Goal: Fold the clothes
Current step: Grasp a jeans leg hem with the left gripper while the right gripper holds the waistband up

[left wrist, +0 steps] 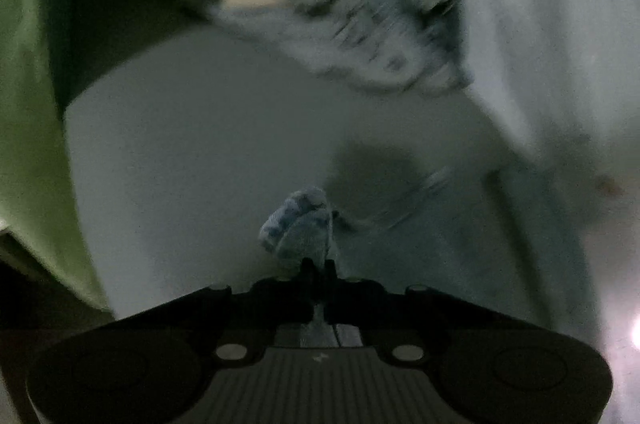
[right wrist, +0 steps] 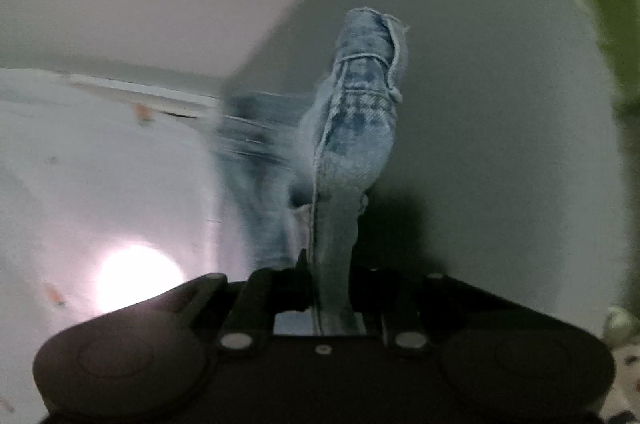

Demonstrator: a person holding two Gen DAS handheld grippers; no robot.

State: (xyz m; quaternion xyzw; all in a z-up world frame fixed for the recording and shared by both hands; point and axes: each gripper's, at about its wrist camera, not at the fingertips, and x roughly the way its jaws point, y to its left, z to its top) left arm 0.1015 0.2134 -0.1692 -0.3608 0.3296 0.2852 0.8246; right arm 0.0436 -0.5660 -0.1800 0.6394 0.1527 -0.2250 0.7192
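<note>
Dim, motion-blurred fisheye views (dark vignetted corners), one glaring light spot [right wrist: 138,278] low.

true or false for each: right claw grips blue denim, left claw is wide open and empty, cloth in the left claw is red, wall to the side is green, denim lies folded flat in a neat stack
1. The right claw grips blue denim. True.
2. The left claw is wide open and empty. False: it is shut on a bunch of fabric.
3. The cloth in the left claw is red. False: it looks pale blue-grey.
4. The wall to the side is green. True.
5. The denim lies folded flat in a neat stack. False: it stands bunched above the right claw, pinched between its fingers.
</note>
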